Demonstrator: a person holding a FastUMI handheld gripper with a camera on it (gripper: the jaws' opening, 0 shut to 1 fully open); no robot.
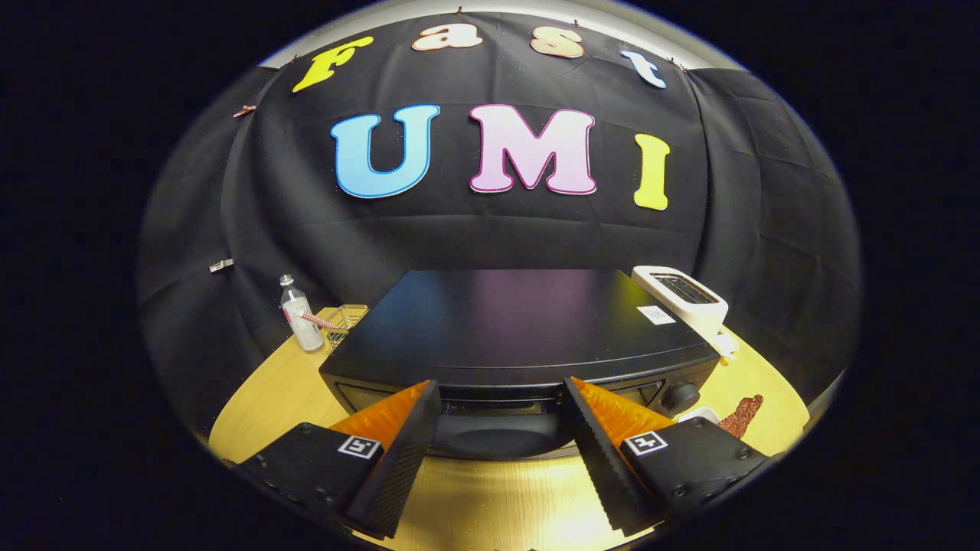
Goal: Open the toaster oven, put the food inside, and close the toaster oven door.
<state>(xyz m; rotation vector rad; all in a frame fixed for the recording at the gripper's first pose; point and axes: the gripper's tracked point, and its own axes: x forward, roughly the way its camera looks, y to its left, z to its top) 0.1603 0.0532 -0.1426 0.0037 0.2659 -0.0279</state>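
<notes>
A black toaster oven [505, 321] stands on the wooden table [490, 505], seen from above and in front. Its door [498, 436] is closed, with the top edge and handle area just beyond my fingertips. My gripper [501, 402] hovers in front of the door's upper edge, fingers spread wide with nothing between them. A control knob [680, 396] sits at the oven's right front. A brown piece of food [743, 417] lies on the table to the right of the oven, beside a white plate edge [700, 415].
A white pop-up toaster [681, 298] stands behind the oven's right corner. A clear bottle [301, 317] and a small glass container [348, 317] stand at the oven's back left. The black cloth wall closes off the back.
</notes>
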